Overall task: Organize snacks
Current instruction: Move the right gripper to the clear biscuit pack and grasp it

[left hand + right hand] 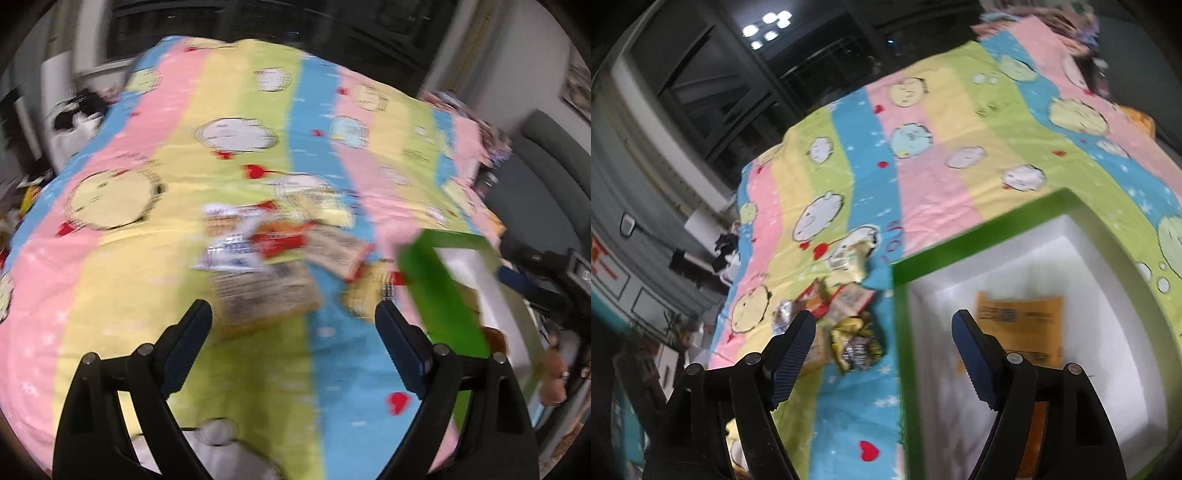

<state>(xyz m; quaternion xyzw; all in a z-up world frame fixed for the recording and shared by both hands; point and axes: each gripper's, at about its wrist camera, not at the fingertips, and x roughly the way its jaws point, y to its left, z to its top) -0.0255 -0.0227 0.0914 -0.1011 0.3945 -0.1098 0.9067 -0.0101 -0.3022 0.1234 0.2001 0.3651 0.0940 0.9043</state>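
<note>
Crinkly foil and plastic make up the snack packets (pixel 266 258) lying in a loose heap on the striped bedspread (pixel 122 266); from the left wrist I see my left gripper (pixel 293 314) spread wide with nothing between its jaws, angled down at the near edge of the heap; the green box (pixel 439 295) stands just to the right; the picture is blurred, so I cannot read single packets; I judge them light, soft and slippery, best pinched by a flat sealed edge rather than the puffed middle. From the right wrist, my right gripper (pixel 882 321) is also spread and empty, tilted down over the box's left wall (pixel 905 332); an orange packet (pixel 1019 325) already lies on the white floor inside; the heap (pixel 849 325) sits just left of the box.
</note>
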